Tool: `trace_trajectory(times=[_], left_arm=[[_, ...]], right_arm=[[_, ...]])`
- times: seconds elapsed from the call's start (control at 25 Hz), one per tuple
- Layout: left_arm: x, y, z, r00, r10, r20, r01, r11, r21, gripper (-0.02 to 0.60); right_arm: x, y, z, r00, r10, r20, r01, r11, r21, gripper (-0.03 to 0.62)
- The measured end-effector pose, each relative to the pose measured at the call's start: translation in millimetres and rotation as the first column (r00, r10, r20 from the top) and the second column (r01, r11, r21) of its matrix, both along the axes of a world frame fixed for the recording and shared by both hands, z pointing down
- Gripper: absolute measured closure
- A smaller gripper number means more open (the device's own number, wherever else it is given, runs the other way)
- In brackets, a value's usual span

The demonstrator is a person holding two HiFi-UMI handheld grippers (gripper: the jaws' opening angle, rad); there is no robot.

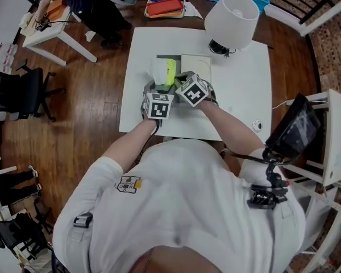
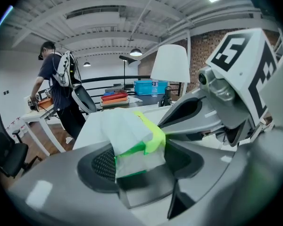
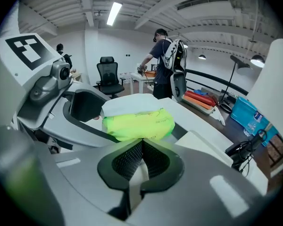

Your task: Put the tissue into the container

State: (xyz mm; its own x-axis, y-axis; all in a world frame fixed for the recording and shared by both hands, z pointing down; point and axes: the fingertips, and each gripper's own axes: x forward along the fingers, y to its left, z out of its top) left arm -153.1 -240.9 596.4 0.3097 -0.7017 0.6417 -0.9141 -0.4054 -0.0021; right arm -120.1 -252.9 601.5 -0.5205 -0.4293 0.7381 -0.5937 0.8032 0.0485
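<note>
Your left tool [image 2: 144, 150] clamps the tissue pack [image 2: 131, 138], right tool [image 3: 140, 146] closed beside it; next, lower it into the white box [image 1: 198, 61].

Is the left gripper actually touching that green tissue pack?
Touching. The left gripper view shows the tissue pack clamped between the left gripper pads.

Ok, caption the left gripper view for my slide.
Left gripper clamped on a green-and-white tissue pack over the white table, with the right gripper close alongside.

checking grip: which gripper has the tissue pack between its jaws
The left gripper: its jaws clamp the tissue pack; the right gripper is pinched shut.
</note>
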Motion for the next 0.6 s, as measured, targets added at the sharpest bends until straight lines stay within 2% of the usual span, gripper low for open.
trace_trajectory(times=[0.44,0.6], left_arm=[[1,2,29,1.0,0.023,0.01,-0.022,0.996,-0.086,0.285],[2,5,40,0.999,0.029,0.027,-0.026,0.991,-0.128,0.285]], right_arm=[[1,3,28,0.996,-0.038,-0.076,0.032,0.996,-0.082,0.594],[5,0,19,0.998,-0.025,-0.063,0.022,0.998,-0.054,0.594]])
